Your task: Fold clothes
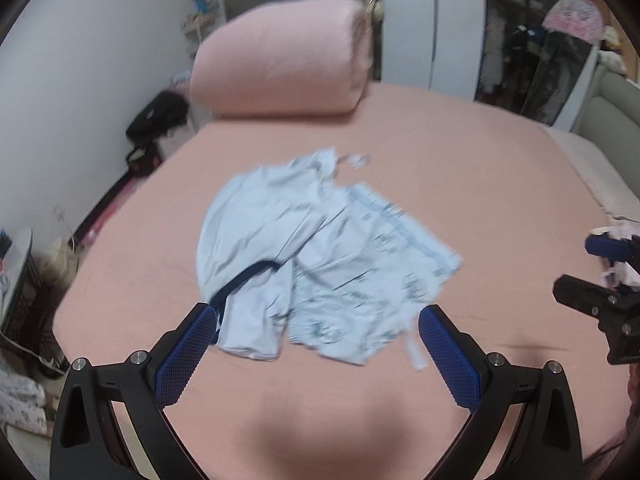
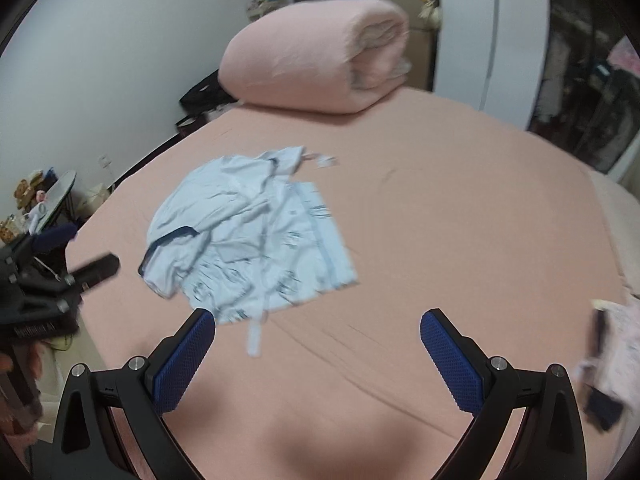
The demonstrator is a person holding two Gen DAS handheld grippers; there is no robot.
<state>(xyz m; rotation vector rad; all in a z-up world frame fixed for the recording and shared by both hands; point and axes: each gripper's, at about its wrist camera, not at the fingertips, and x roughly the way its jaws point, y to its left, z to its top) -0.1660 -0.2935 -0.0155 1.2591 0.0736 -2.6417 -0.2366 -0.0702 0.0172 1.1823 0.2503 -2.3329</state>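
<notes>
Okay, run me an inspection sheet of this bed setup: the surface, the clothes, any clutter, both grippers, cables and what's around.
Surface: pink bed sheet, mostly smooth, faint creases near the front.
Job's things: light blue garment lying crumpled and unfolded mid-bed, dark trim showing; a pale strap trails toward the front edge.
Clutter: rolled pink quilt at the far end; pale patterned clothing at the right edge.
Grippers: left gripper open, empty, near the garment's front edge; right gripper open, empty, over bare sheet.
Cables: nothing seen on the bed.
Surroundings: white wall, black bag on the floor, wardrobe.
</notes>
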